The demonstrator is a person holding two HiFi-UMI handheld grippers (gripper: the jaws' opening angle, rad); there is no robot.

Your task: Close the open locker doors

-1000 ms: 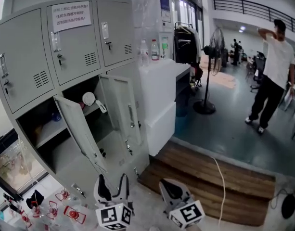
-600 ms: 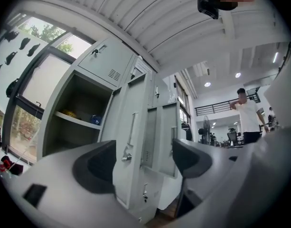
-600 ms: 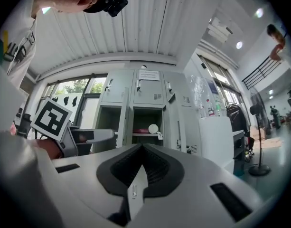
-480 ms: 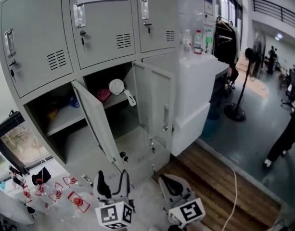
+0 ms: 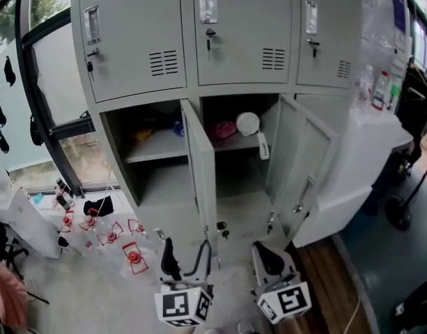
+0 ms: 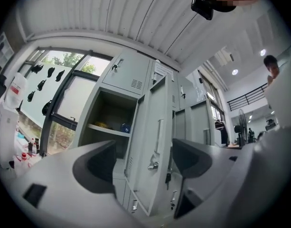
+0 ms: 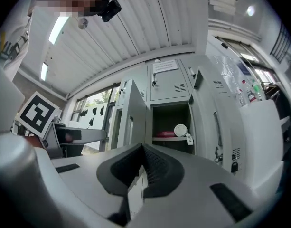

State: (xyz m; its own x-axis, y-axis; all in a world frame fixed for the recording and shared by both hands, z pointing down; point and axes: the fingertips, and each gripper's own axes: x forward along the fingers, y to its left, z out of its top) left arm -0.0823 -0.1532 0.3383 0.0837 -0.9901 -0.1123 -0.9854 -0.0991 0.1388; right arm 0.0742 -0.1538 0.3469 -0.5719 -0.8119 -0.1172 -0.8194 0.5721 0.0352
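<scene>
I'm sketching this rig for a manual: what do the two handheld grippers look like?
Both the left gripper and the right gripper have pale grey bodies, black padded jaws, and a white cube with black square markers. No cables show on them.

Daylight is admitted through the window (image 5: 60,82) at the head view's left, while the open locker compartments (image 5: 152,127) are left in shadow. Straight lines are bowed by wide-angle distortion, and both gripper views are ringed by black vignetting. A ceiling strip light (image 7: 54,30) is blown out in the right gripper view, where the nearest surfaces are blurred.
</scene>
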